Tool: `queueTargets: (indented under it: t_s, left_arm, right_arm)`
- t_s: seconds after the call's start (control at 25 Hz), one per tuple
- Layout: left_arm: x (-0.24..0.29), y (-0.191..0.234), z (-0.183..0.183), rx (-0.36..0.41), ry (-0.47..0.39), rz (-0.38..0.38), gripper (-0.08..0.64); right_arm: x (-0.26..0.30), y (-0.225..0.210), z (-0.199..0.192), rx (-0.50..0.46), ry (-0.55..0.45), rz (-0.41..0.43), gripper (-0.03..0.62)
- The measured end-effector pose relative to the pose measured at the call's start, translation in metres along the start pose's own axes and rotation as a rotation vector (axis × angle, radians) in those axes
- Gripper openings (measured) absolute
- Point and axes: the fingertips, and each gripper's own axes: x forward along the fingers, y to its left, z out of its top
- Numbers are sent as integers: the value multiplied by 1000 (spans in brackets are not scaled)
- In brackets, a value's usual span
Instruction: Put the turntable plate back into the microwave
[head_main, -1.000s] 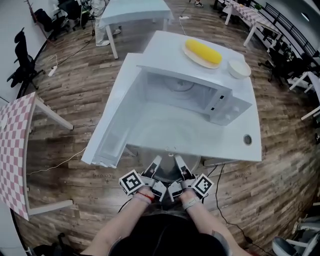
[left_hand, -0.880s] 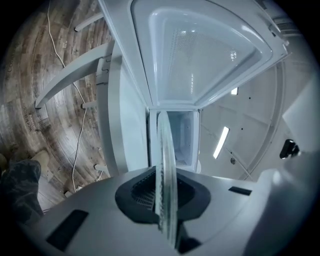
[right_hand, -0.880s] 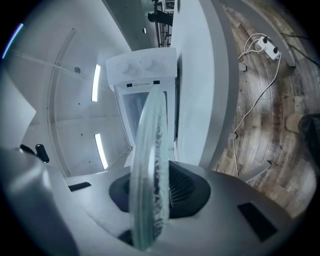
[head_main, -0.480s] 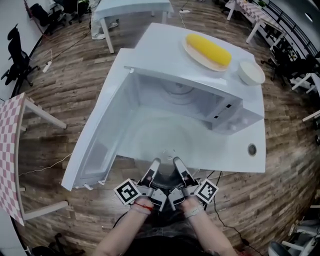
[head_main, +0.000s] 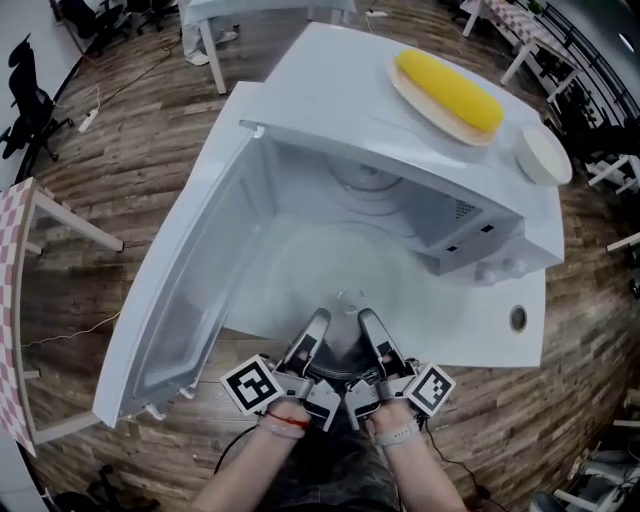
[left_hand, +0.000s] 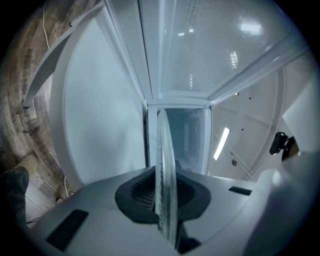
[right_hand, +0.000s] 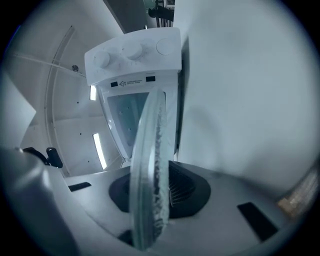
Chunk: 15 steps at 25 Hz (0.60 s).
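The clear glass turntable plate hangs level in front of the open white microwave, at the mouth of its cavity. Both grippers hold its near rim side by side. My left gripper is shut on the rim, and the plate shows edge-on between its jaws. My right gripper is shut on it too, with the plate edge-on there. Deep in the cavity floor sits the roller ring.
The microwave door stands swung open at the left. On top of the microwave lie a yellow corn-shaped thing on a plate and a white bowl. The white table has a cable hole. Wood floor lies all round.
Both grippers have carried the plate forward toward the microwave's opening, and the microwave now fills more of the head view.
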Motion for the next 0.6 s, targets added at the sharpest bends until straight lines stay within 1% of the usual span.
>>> queueTargets:
  t_s: [0.12,0.24,0.4,0.6]
  left_arm:
    - [10,1,6,0,0,-2,32]
    - [20,-3,13,18,9,-2,32]
    - [35,-5,21,23,11,-4,32]
    - [48,-4,26,10,9,-10,32]
  right_arm:
    - [11,1,7,-11,5,6,74]
    - [21,4,12,-6,-3,20,74]
    - [35,3,21,-3,-7,11,74]
    - [45,1,29,-13,-7,-2,74]
